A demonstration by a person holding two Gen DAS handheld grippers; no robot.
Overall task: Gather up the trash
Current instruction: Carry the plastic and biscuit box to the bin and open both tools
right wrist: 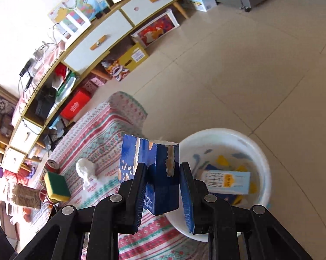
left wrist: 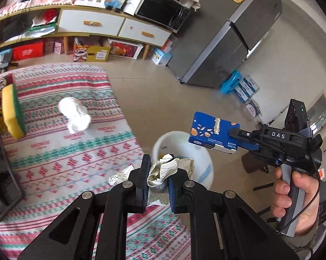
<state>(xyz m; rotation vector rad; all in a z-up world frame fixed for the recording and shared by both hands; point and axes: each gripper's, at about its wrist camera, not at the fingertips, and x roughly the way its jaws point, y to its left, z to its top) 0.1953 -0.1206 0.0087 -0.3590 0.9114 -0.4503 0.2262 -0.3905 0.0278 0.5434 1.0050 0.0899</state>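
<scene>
My left gripper is shut on a crumpled paper wrapper, held over the table's edge close to a white basin on the floor. My right gripper is shut on a torn blue carton, raised beside the basin; the left wrist view shows that carton above the basin's far rim, with a hand on the gripper's handle. Inside the basin lie a pale blue box and yellow and blue scraps. A white crumpled tissue rests on the patterned tablecloth.
A yellow-green sponge sits atop cans at the table's left side. A black rack stands at the left edge. A low cabinet, a microwave, a grey fridge and boxes line the far wall beyond beige floor tiles.
</scene>
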